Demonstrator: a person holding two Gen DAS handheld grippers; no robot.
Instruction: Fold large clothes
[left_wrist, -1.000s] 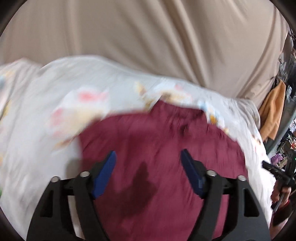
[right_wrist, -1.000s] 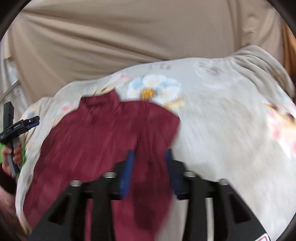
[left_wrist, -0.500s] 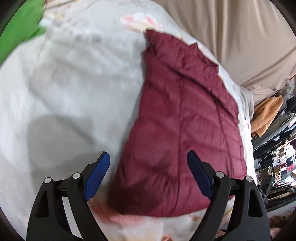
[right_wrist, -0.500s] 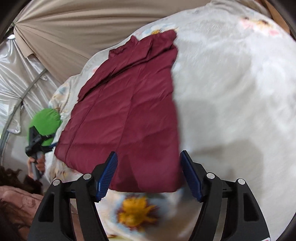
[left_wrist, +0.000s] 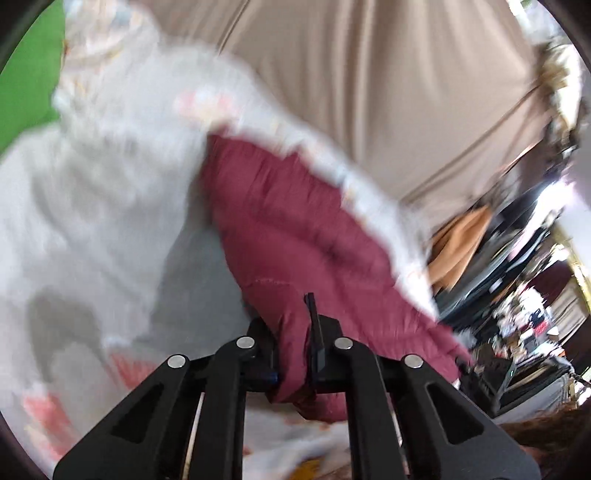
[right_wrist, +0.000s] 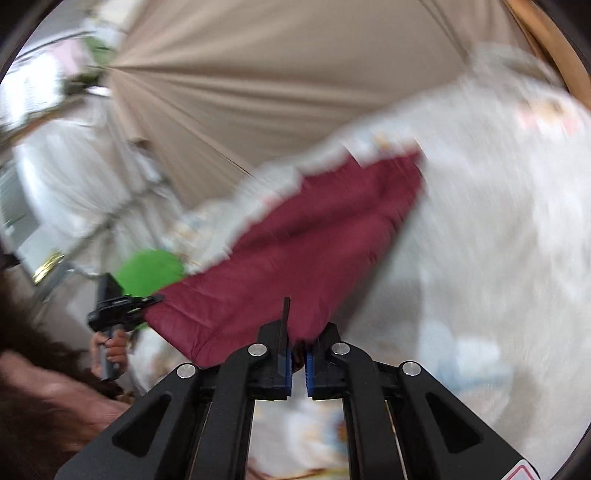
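A maroon garment (left_wrist: 295, 236) lies folded lengthwise on a white floral bedsheet (left_wrist: 92, 206). My left gripper (left_wrist: 293, 354) is shut on the garment's near left corner, with cloth bunched between its fingers. In the right wrist view the garment (right_wrist: 306, 236) stretches away to the upper right, and my right gripper (right_wrist: 297, 354) is shut on its near right corner. The left gripper (right_wrist: 118, 310) also shows there at the garment's other near corner. Both views are motion-blurred.
A beige curtain (left_wrist: 369, 74) hangs behind the bed. A green cushion (right_wrist: 151, 269) sits at the bed's left. An orange garment (left_wrist: 458, 240) and cluttered racks stand to the right. The white sheet (right_wrist: 498, 221) spreads to the garment's right.
Both grippers were open over the garment's near edge half a second ago. Both have now closed on its near corners, and the near edge is lifted off the sheet.
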